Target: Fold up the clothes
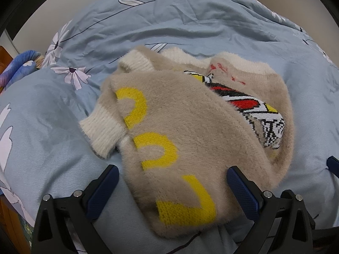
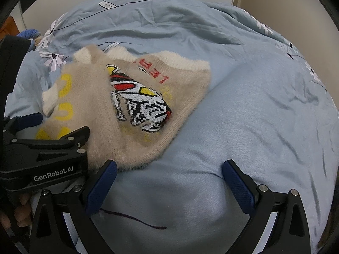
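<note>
White lettering reading "GenRobot.AI" stood on the black plastic body of the left gripper (image 2: 63, 124), at the near left. Red knitted letters, "LE" legible, ran upside down across the fluffy beige knitted sweater (image 2: 148, 97) near its cream far edge.

home bedroom: bed under rumpled blue floral duvet (image 1: 169, 27).
</note>
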`<state>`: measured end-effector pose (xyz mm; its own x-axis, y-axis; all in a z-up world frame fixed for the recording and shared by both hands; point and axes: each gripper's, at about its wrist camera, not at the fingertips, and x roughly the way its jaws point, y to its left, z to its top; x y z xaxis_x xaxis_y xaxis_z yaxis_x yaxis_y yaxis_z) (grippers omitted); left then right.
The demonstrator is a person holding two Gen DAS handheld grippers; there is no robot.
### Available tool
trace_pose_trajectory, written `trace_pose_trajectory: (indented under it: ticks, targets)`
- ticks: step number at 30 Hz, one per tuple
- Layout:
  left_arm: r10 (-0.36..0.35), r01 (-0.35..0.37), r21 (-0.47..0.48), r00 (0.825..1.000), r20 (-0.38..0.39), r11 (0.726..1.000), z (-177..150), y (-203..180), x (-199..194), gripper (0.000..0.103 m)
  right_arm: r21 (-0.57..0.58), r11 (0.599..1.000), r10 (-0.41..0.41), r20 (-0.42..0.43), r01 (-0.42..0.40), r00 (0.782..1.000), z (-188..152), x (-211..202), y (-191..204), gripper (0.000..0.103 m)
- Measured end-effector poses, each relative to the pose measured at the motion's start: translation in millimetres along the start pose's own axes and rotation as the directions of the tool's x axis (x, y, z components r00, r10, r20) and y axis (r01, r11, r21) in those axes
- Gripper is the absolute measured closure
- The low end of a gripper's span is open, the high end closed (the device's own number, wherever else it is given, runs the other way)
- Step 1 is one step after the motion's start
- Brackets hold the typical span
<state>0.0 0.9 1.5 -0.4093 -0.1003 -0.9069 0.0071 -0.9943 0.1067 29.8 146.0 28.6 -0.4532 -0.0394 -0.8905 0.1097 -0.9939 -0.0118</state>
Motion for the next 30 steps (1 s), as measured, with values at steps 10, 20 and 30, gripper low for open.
trace_pose_trajectory:
  ticks: [10, 20, 30]
  targets:
    - [0.001, -0.005, 0.06, 0.998, 0.06, 0.998, 18, -11, -32, 0.0, 0.059, 0.997, 0.048, 0.039, -0.051, 0.998, -8, -14, -17, 0.003]
    - [-0.026, 0.027, -0.104, 1.0, 0.013, 0.994, 68, 30, -14, 0.0, 0.212, 0.977, 0.016, 0.048, -0.026, 0.999, -11, -19, -58, 0.003]
    - [-0.203, 0.144, -0.362, 0.971, -0.129, 0.921, 79, 69, 43, 0.065, 0.168, 0.985, 0.024, 0.035, -0.029, 0.999, -15, -18, -56, 0.003]
